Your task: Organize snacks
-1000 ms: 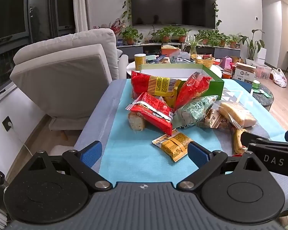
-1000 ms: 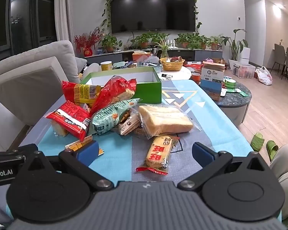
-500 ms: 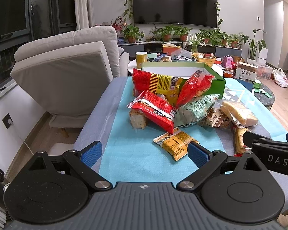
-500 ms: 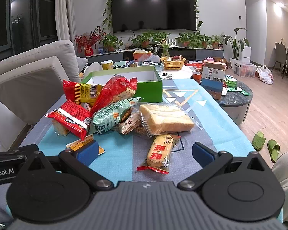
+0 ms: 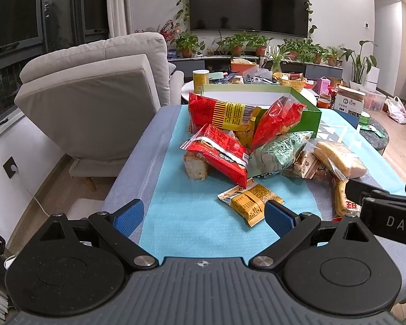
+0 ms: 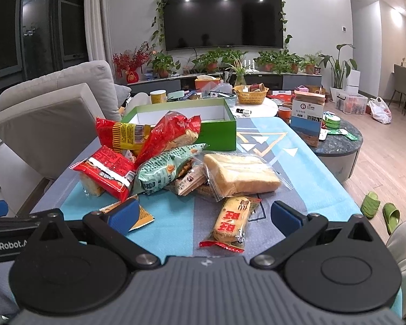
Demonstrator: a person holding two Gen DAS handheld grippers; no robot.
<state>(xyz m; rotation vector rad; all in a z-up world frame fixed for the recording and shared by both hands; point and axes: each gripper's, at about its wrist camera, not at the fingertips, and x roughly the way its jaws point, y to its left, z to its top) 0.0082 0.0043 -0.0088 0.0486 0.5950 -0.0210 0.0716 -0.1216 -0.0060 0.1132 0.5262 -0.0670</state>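
Lying at lower centre of the right wrist view, the orange rice-cracker packet [image 6: 231, 220] looks light, crinkly and brittle inside; pinch its middle gently. The right gripper [image 6: 204, 216] and left gripper [image 5: 203, 215] both stand spread, holding nothing.

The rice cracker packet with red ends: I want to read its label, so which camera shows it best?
The right wrist view: the rice cracker packet lies whole and unobstructed on the table there, print facing the camera. In the left wrist view, only a sliver of it shows at the right, mostly hidden behind the right tongs.
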